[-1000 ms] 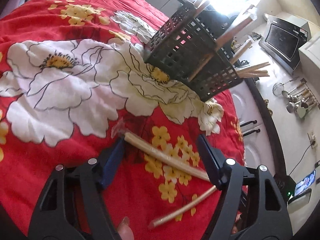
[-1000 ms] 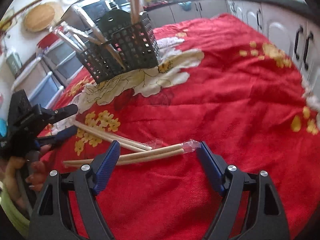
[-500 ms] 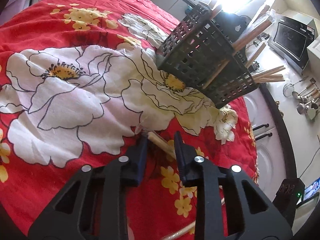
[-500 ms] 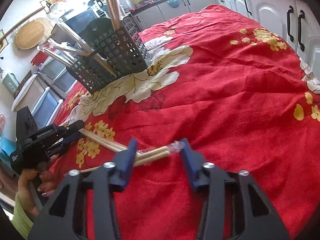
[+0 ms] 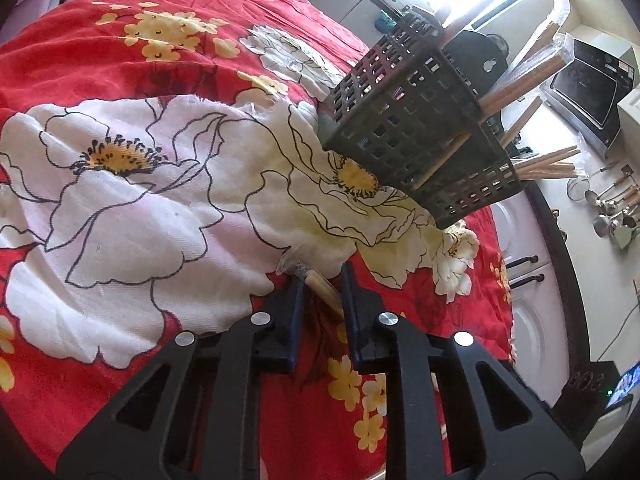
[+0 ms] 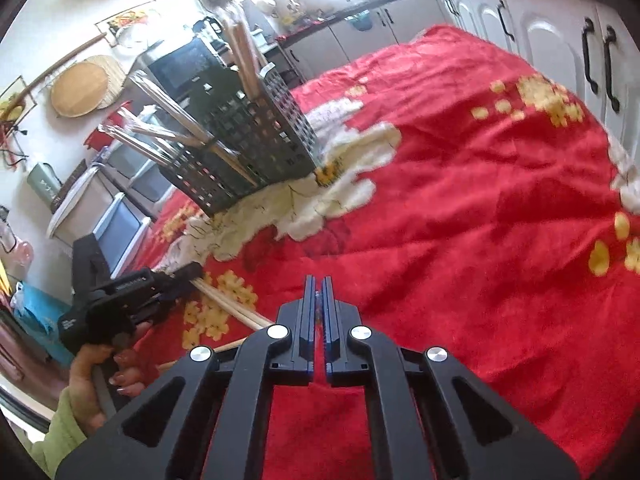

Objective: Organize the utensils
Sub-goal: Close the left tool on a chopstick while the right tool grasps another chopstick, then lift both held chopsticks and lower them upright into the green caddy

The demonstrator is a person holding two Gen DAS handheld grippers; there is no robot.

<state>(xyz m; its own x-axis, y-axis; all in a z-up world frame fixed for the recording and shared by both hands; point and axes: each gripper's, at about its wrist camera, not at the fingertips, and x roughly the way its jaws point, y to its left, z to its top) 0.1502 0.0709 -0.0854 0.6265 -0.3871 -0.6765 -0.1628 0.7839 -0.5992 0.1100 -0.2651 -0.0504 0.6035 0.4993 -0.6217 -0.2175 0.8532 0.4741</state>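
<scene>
The wrapped chopsticks point(image 5: 320, 285) vanish behind the left gripper point(image 5: 320, 292) past its closed jaws, whatever the right gripper point(image 6: 319, 300) pinches is too thin to make out, the utensil basket's point(image 6: 256, 148) interior is screened by its lattice, and the hand's point(image 6: 96, 376) sleeve is cut off.

A: What are the grippers built like?

B: The left gripper point(image 5: 322, 284) and the right gripper point(image 6: 319, 300) are the same make: matte black plastic frames with triangular cut-outs, and 4 round silver screw heads across each linkage.

A: And the fingers?

B: Flat black fingers point(image 6: 306, 312) with dark blue pads on the inner faces, ridged along the edge.

A: Any markings?

B: From the right wrist camera, the left gripper point(image 6: 132, 300) carries small white lettering on its side, too small to read.

A: The person?

B: A hand point(image 6: 100, 376) around the black handle, painted nails, and a light green sleeve point(image 6: 60, 436) at the wrist.
</scene>
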